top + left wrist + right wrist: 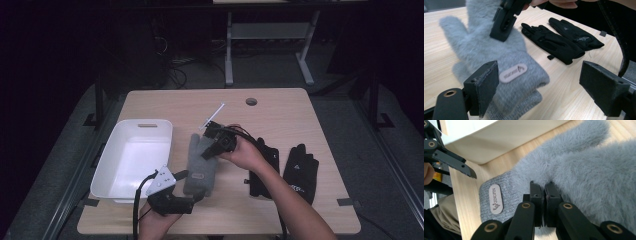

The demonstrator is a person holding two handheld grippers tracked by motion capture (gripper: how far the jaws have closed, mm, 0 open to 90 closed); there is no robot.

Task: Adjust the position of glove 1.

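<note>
A fluffy grey glove with a small pale label lies on the wooden table, fingers pointing away from me. My right gripper reaches over its finger end, jaws pressed together on a pinch of the fur. In the left gripper view the right gripper shows dark above the blurred grey glove. My left gripper is by the glove's knit cuff and stands wide open, with the cuff beside its left jaw. Nothing is pressed between its pads.
A white plastic bin stands left of the glove, close to it. Two black gloves lie flat to the right. A thin white stick and a cable hole are farther back.
</note>
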